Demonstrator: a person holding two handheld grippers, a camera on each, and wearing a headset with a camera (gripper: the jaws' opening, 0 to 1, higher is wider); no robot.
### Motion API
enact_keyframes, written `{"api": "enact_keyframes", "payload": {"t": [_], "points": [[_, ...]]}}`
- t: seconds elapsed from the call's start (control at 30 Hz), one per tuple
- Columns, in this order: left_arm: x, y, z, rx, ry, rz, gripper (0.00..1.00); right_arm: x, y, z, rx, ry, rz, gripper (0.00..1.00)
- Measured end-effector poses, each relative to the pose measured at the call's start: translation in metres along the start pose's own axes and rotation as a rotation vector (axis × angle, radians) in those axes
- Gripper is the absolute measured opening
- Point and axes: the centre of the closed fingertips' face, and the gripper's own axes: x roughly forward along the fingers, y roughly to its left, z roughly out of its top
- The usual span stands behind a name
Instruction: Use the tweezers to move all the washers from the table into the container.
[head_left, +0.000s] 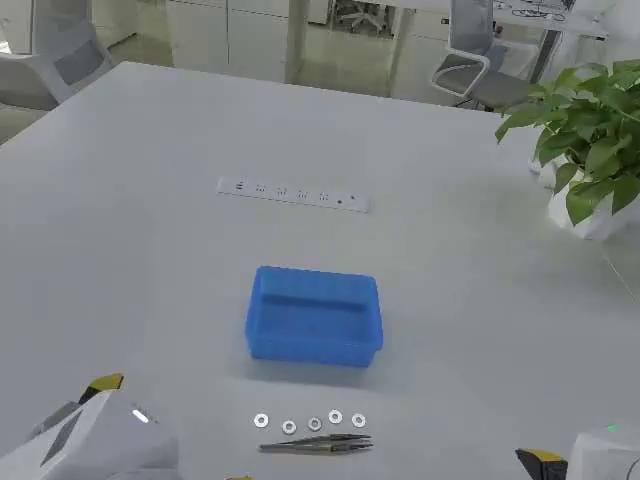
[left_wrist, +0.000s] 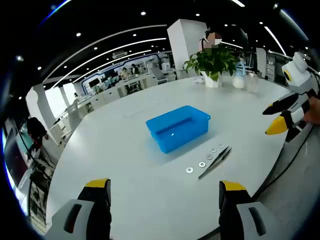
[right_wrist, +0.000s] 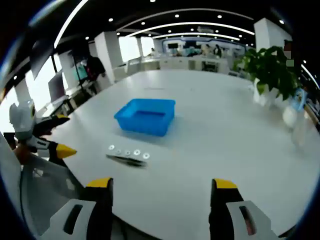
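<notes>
White desk (head_left: 480, 300) in an open-plan office; power strip (head_left: 293, 194) at 12 o'clock of the blue container (head_left: 312, 345), potted plant (head_left: 585, 130) at 2 o'clock. Container mid-desk, its blue floor visible inside; five washers (head_left: 314, 423) in a row at its 6 o'clock, tweezers (head_left: 316, 443) just beside them, nearer side. Left gripper (left_wrist: 165, 187) and right gripper (right_wrist: 162, 185) both spread wide, gripping nothing.

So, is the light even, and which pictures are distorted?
Head view: soft, even light, only a faint shadow under the blue container; washers sharp. Left and right gripper views: fisheye bends the table edge; ceiling lights glare.
</notes>
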Motion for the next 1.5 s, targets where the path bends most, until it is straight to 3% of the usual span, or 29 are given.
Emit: {"api": "enact_keyframes", "payload": {"t": [1.27,1.43,1.5], "points": [[0.0018,0.0000,-0.0052,0.022,0.030,0.006,0.91,-0.0023,0.0073,0.0014,-0.002,0.001,0.007,0.76],[0.0034,-0.0064,-0.0061,0.020,0.042,-0.032,0.90,-0.0024,0.0048,0.0015,-0.005,0.001,0.002,0.76],[0.0023,-0.0085,-0.0033,0.034,0.032,-0.040,0.85,-0.0022,0.0035,0.0012,-0.003,0.000,0.002,0.76]]}}
